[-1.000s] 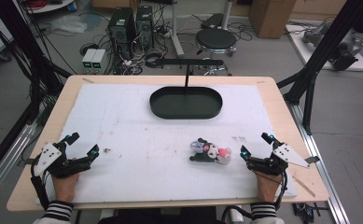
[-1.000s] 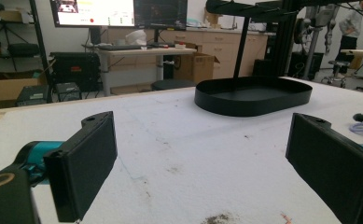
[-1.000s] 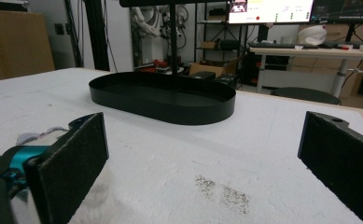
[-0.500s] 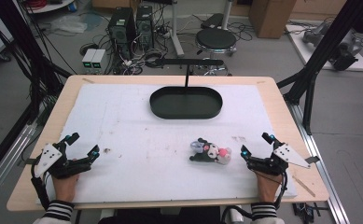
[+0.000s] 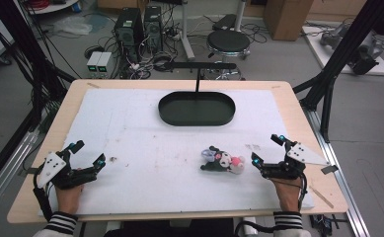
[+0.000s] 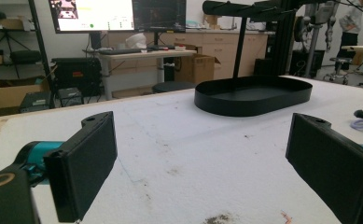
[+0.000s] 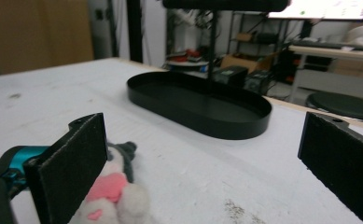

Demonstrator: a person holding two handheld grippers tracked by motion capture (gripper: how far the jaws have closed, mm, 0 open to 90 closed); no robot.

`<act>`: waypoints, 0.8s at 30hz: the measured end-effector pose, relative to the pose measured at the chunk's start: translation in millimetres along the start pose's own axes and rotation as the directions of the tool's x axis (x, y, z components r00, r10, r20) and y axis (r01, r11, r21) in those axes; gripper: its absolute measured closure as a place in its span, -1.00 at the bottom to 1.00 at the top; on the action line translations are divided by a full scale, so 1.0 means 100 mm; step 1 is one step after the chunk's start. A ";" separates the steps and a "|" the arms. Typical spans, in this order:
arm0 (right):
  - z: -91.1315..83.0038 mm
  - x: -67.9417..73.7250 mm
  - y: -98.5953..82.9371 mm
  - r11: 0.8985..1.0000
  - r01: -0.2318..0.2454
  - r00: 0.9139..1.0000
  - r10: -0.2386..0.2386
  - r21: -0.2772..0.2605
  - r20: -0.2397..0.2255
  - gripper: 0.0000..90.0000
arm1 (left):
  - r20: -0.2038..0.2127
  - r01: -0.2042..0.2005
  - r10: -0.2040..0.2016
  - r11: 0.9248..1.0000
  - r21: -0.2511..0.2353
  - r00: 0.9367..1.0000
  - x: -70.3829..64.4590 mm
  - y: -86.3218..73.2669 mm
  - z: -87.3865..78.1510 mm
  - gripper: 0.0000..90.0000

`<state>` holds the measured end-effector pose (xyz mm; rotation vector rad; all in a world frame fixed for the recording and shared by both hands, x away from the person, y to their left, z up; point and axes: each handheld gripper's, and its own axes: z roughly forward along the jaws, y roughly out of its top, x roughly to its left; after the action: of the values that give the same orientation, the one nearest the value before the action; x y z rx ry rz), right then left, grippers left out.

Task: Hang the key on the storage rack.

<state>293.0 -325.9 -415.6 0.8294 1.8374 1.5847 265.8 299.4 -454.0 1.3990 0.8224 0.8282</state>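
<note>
A small plush toy (image 5: 222, 161), black, white and pink, lies on the white mat right of centre; in the right gripper view the toy (image 7: 115, 185) peeks out beside the left jaw. My right gripper (image 5: 268, 149) rests open on the mat just right of the toy, nothing between its jaws. My left gripper (image 5: 87, 153) sits open near the front left corner, far from the toy. A black oval tray (image 5: 197, 117) stands empty at the back centre, also ahead in the left gripper view (image 6: 254, 95) and right gripper view (image 7: 198, 103).
The white mat (image 5: 145, 133) covers most of the wooden table (image 5: 76, 86). A black post with a crossbar (image 5: 198, 69) rises behind the tray. Beyond the table are a stool (image 5: 228, 42), computer cases and cables on the floor.
</note>
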 end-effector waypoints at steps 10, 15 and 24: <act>0.09 -0.01 0.40 0.977 0.110 0.986 -0.084 0.181 -0.147 -0.99 | 0.000 0.001 -0.001 1.000 0.005 1.000 0.00 0.00 0.00 -0.80; 0.17 -0.01 0.49 0.952 0.168 0.972 -0.116 0.255 -0.206 -0.99 | 0.001 0.003 -0.003 1.000 0.007 1.000 0.00 0.00 0.01 -0.80; 0.42 0.05 0.47 0.857 0.274 0.919 -0.101 0.435 -0.381 -0.99 | -0.001 0.004 -0.004 1.000 0.006 1.000 0.00 0.00 0.01 -0.80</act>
<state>325.5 -290.1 -375.0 0.5596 2.5506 1.2113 266.5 299.3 -453.7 1.4025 0.8285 0.8237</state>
